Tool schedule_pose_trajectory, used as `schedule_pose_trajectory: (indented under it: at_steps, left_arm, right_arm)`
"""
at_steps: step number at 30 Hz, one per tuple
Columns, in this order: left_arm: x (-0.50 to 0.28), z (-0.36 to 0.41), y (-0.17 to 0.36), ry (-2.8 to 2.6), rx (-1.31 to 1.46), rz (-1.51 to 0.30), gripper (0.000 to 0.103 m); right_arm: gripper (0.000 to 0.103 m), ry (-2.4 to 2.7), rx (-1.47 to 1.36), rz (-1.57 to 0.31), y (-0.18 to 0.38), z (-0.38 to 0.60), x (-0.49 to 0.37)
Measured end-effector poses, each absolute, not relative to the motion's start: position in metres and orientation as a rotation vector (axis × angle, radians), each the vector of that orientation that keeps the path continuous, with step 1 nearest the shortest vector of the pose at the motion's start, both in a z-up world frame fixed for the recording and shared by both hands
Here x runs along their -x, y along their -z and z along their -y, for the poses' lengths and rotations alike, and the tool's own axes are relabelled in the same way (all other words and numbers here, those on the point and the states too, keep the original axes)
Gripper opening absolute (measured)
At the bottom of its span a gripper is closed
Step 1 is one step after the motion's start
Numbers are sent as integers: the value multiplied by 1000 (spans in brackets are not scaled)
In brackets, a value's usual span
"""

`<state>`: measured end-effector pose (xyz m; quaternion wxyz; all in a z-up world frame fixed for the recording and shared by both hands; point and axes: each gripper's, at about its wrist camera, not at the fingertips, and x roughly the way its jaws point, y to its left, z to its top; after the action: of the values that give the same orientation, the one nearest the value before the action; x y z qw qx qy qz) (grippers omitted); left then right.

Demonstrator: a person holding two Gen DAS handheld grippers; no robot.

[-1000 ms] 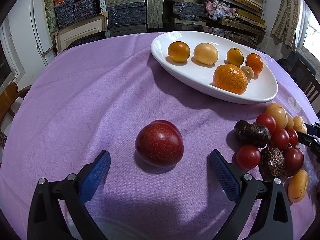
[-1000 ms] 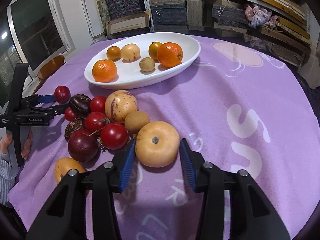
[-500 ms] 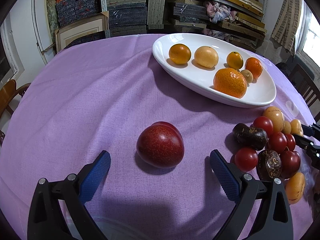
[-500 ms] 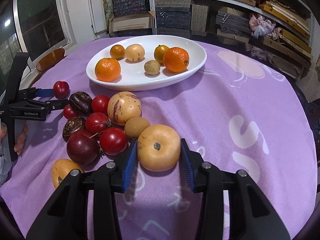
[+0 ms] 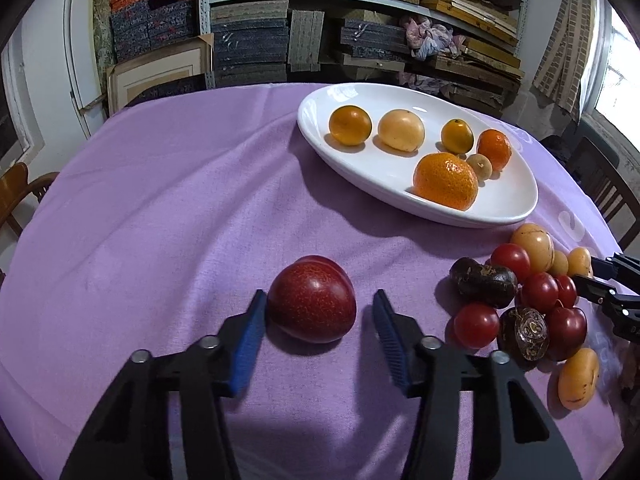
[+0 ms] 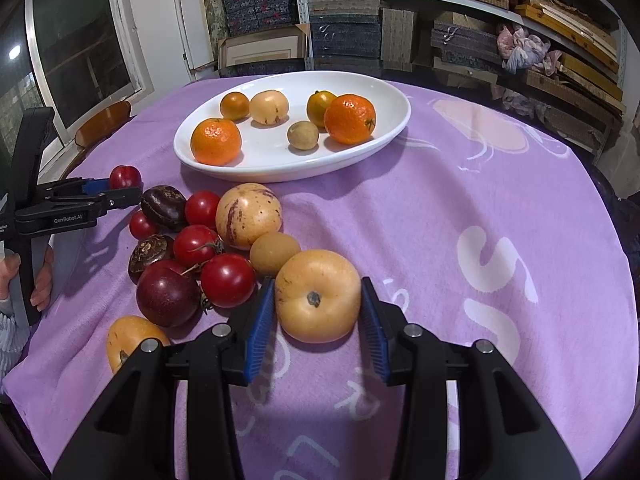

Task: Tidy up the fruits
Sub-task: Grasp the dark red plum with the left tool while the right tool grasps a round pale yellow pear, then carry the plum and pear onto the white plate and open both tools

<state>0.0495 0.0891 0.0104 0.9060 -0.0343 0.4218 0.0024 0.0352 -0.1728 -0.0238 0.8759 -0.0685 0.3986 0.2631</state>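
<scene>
A dark red plum (image 5: 312, 299) lies on the purple cloth between the blue pads of my left gripper (image 5: 320, 312). The left pad touches it; a small gap shows at the right pad. It also shows in the right wrist view (image 6: 125, 177). My right gripper (image 6: 318, 304) is shut on a round yellow fruit (image 6: 318, 295), both pads against its sides. A white oval plate (image 5: 360, 172) holds oranges and yellow fruits. A pile of red tomatoes, dark fruits and yellow fruits (image 6: 192, 248) lies beside the plate.
Shelves with stacked boxes (image 5: 280, 20) stand behind the round table. Wooden chairs sit at the left (image 5: 16, 192) and right (image 5: 596, 184) edges. The cloth (image 6: 500, 220) to the right of the yellow fruit has white patterns.
My left gripper has closed from wide open to nearly on the plum. My right gripper has tightened onto the yellow fruit and both cameras sit slightly higher.
</scene>
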Motion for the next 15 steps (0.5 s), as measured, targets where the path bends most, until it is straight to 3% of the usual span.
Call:
schedule_pose_trajectory:
  at_steps: [3,15]
  left_arm:
    - [-49,-92,-10,-3,94,-868,41]
    - [-38,-71,-28,16,14,-753,40]
  right_arm:
    - [42,-550,140,-833,24,173,-35]
    - [41,-549,115,-787,18,178,-30]
